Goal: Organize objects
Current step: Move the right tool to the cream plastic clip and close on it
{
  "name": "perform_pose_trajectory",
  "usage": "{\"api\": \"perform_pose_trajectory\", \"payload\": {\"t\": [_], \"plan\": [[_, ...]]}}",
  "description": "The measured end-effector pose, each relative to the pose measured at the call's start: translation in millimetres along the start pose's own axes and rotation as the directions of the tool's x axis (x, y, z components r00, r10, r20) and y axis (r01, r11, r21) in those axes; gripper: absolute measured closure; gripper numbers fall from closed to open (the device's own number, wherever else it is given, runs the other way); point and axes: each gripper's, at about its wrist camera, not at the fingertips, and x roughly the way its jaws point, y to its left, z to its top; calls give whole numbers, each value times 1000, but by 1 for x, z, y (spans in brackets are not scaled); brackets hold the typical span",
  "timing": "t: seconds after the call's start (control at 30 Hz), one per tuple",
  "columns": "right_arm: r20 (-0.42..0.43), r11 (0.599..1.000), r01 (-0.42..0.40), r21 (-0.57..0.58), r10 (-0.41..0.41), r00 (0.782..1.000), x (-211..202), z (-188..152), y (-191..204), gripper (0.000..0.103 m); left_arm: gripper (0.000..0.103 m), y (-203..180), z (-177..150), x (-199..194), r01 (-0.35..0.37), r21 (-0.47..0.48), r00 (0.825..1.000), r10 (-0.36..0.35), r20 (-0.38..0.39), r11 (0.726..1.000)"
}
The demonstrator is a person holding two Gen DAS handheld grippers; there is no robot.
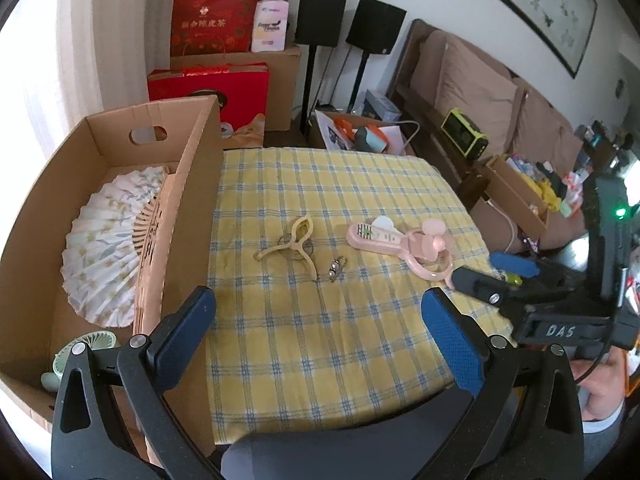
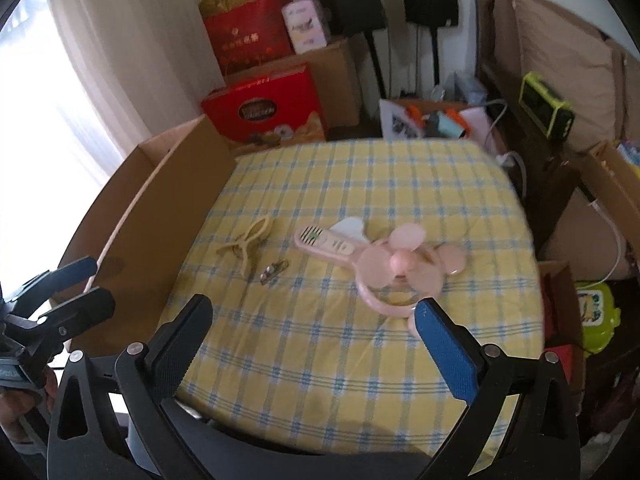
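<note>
Now my right gripper (image 2: 314,322) spread wide, empty, nearing pink fan (image 2: 380,256) mid-table, toward right edge. My left gripper (image 1: 318,316) also spread, empty. Box (image 1: 200,152) at left edge. Best pinch fan handle, not blades; avoid clip (image 2: 246,246) beside it.

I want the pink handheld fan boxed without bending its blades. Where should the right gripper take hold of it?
Grip the pink fan by its flat handle, coming down from above with the open right gripper across the handle's narrow width. It lies flat on the checked cloth; the round head looks wider and more fragile.
</note>
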Motion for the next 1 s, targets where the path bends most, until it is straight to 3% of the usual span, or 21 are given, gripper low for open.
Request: {"api": "perform_pose_trajectory", "payload": {"t": [0.13, 0.27, 0.43, 0.6, 1.0], "plan": [[-46, 997, -78, 14, 79, 996, 24, 4, 2, 16, 0, 12, 8, -2, -6, -30, 1000, 7, 18, 1000], [-71, 996, -89, -3, 88, 994, 44, 10, 11, 30, 0, 27, 13, -4, -29, -56, 999, 31, 24, 998], [-101, 993, -112, -36, 108, 989, 70, 21, 33, 38, 0, 47, 17, -6, -44, -91, 998, 47, 30, 995], [-141, 991, -135, -9, 132, 981, 104, 36, 47, 39, 0, 61, 17, -9, -51, -111, 998, 55, 36, 993], [-212, 996, -77, 41, 84, 974, 169, 49, 66, 39, 0, 81, 15, -9, -40, -136, 998, 46, 39, 990]]}}
